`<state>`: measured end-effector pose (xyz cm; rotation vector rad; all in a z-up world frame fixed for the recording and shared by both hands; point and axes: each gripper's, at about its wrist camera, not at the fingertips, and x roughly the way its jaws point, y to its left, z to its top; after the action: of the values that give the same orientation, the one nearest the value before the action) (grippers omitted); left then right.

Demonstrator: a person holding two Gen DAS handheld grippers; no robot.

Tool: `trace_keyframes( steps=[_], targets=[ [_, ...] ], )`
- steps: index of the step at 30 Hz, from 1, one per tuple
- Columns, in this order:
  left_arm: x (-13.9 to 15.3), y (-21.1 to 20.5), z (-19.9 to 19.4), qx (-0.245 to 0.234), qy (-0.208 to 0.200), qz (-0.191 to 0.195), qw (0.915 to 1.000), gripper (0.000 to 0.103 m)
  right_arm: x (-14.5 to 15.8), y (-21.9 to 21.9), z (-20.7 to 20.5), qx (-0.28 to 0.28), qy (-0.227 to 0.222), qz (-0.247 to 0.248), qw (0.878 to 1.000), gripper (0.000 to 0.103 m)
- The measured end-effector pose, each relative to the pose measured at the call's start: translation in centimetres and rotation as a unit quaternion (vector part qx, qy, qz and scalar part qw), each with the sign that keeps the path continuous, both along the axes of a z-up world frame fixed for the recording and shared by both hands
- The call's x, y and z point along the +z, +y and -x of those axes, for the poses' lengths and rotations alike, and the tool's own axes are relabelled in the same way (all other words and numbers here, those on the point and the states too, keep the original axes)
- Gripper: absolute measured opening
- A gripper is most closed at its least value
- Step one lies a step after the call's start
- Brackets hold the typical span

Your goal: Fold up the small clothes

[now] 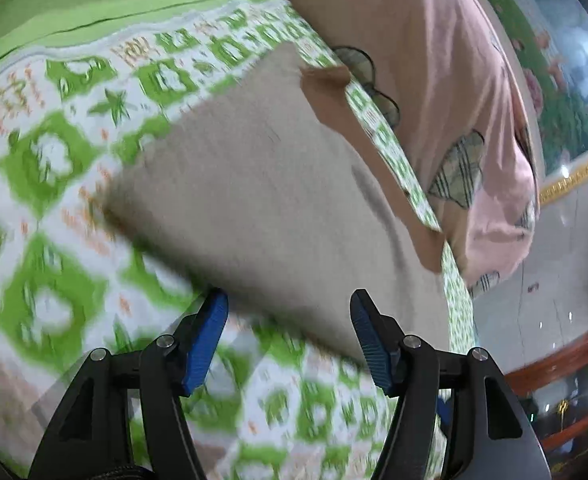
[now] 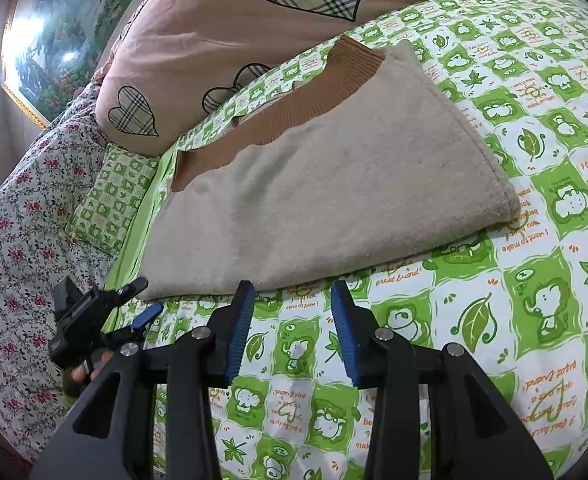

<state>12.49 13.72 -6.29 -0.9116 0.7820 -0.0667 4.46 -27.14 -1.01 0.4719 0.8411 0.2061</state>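
A beige fleece garment [image 2: 334,184] with a brown ribbed band [image 2: 294,108] lies folded flat on the green-and-white patterned bed sheet [image 2: 514,320]. It also shows in the left wrist view [image 1: 261,200], blurred. My right gripper [image 2: 289,304] is open and empty, just in front of the garment's near edge. My left gripper [image 1: 289,320] is open and empty at the garment's near corner; it shows in the right wrist view [image 2: 141,300] at the garment's left corner.
A pink quilt with plaid hearts [image 2: 229,28] is piled behind the garment. A small green patterned pillow [image 2: 109,196] and a floral cover [image 2: 17,264] lie at the left. A framed painting [image 2: 57,28] hangs on the wall.
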Motion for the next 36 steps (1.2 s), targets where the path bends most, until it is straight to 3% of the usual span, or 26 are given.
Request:
trace_keyframes(
  steps=[3, 6, 8, 10, 15, 20, 24, 28, 31, 36],
  targets=[
    [-0.4, 1.8, -1.1, 0.038, -0.009, 0.035, 0.9986, 0.064, 0.0, -0.3, 0.0, -0.003, 0.000, -0.003, 1.000, 0.042],
    [-0.4, 2.9, -2.7, 0.075, -0.019, 0.019, 0.9968, 0.059, 0.1, -0.4, -0.1, -0.005, -0.002, -0.005, 1.000, 0.042],
    [-0.4, 3.2, -3.8, 0.084, -0.019, 0.009, 0.9963, 0.049, 0.3, -0.5, -0.3, -0.004, -0.002, -0.005, 1.000, 0.042],
    [-0.2, 3.0, -5.3, 0.071, -0.025, 0.003, 0.9972, 0.015, 0.6, -0.7, -0.5, -0.003, -0.006, -0.006, 1.000, 0.042],
    [3.3, 0.9, -6.0, 0.047, -0.060, -0.063, 0.9951, 0.012, 1.7, -2.0, -1.1, -0.013, -0.020, -0.014, 1.000, 0.042],
    [7.7, -3.3, -6.0, -0.008, -0.113, -0.074, 0.9908, 0.009, 2.6, -4.7, -2.8, -0.027, -0.023, -0.022, 0.999, 0.042],
    [9.8, -9.5, -7.1, -0.083, -0.135, -0.085, 0.9836, 0.006, 2.9, -6.7, -4.8, -0.015, -0.016, -0.055, 0.998, 0.042],
    [8.8, -15.6, -8.5, -0.153, -0.128, -0.101, 0.9748, 0.006, 2.9, -7.8, -7.6, 0.005, 0.002, -0.109, 0.994, 0.046],
    [6.8, -18.3, -9.3, -0.182, -0.107, -0.104, 0.9719, 0.006, 2.1, -7.7, -10.3, 0.029, 0.015, -0.171, 0.985, 0.068],
    [4.9, -19.2, -10.1, -0.195, -0.094, -0.101, 0.9711, 0.006, 0.2, -5.3, -14.4, 0.059, 0.051, -0.191, 0.979, 0.069]
  ],
)
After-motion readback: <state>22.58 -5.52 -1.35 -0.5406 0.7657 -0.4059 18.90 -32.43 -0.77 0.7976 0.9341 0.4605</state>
